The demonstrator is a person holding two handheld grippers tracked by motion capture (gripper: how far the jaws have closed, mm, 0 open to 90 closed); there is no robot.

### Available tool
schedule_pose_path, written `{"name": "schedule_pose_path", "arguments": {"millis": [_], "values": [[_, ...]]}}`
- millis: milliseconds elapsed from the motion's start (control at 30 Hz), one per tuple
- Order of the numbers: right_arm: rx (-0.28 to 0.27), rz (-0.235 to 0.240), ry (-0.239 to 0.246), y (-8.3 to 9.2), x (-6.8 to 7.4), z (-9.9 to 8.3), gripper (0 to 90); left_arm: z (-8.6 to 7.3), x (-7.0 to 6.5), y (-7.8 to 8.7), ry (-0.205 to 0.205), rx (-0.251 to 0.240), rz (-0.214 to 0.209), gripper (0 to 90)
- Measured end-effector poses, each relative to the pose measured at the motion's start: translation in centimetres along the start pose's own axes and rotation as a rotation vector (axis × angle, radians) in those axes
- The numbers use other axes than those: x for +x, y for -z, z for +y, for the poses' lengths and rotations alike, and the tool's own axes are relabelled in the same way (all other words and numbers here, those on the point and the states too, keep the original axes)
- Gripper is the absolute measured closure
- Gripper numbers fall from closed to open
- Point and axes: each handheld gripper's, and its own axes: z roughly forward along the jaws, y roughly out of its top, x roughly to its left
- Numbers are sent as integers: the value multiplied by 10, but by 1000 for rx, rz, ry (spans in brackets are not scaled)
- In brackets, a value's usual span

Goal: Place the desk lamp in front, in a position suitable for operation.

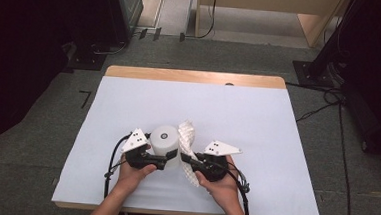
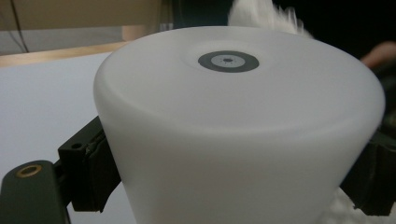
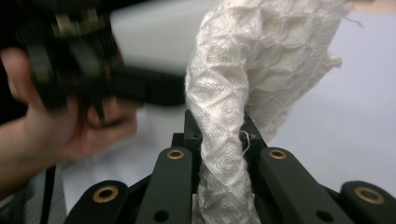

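Observation:
A white plastic cup (image 1: 165, 142) stands upside down near the front middle of the table, a dark ring (image 2: 228, 61) on its upturned base. My left gripper (image 1: 167, 160) is shut on the white cup (image 2: 233, 140), with one black pad (image 2: 95, 170) against each side. A white waffle-weave cloth (image 1: 186, 147) hangs bunched just right of the cup. My right gripper (image 1: 189, 160) is shut on the cloth (image 3: 224, 140), which rises twisted from between the jaws. In the right gripper view the left gripper (image 3: 149, 91) and its hand (image 3: 56, 135) sit close by.
A white sheet (image 1: 238, 120) covers the wooden table (image 1: 195, 77). Grey floor surrounds it, with cables (image 1: 329, 103) at the right, dark equipment (image 1: 48, 23) at the left and a wooden desk (image 1: 274, 7) behind.

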Motion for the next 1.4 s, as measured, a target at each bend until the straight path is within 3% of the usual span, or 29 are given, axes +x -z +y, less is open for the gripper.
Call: {"name": "schedule_pose_path", "arguments": {"millis": [33, 100, 200, 300, 433, 533, 633, 733, 800, 933, 967, 1100, 1200, 1300, 1400], "values": [[0, 0, 0, 0, 0, 0, 804, 0, 0, 0, 0, 0, 0, 90], [51, 9, 6, -8, 1, -4, 805, 1, 3, 2, 8, -12, 9, 90], [54, 3, 10, -8, 2, -3, 805, -1, 3, 1, 11, -6, -1, 90], [16, -12, 21, -4, 2, -1, 805, -4, 0, -4, -26, 33, -24, 90], [-85, -47, 42, 8, 1, 5, 806, -6, -9, -8, -82, 62, -50, 90], [-94, -46, 48, 10, -1, 5, 806, -6, -11, -9, -91, 65, -45, 90], [-56, -30, 27, 6, -5, 1, 805, -5, -9, -8, -79, 59, -35, 90], [48, -21, -5, -6, -10, -7, 804, -4, -6, -5, -53, 28, -11, 89], [78, -24, -4, -10, -11, -9, 804, -3, -5, -2, -54, 4, 4, 89], [51, -51, -14, -6, -14, -7, 800, -3, -6, -1, -97, -19, 25, 89], [37, -75, -31, -1, -18, -6, 796, -3, -7, -2, -110, -17, 33, 89], [44, -131, -49, 3, -28, -9, 785, -9, -9, -9, -168, 24, 67, 88], [72, -164, -106, 2, -39, -15, 761, -15, -10, -13, -205, 66, 92, 87], [81, -178, -111, 2, -41, -17, 751, -16, -11, -13, -206, 73, 98, 87], [77, -209, -102, 3, -42, -17, 737, -18, -13, -11, -175, 67, 125, 83]]}}
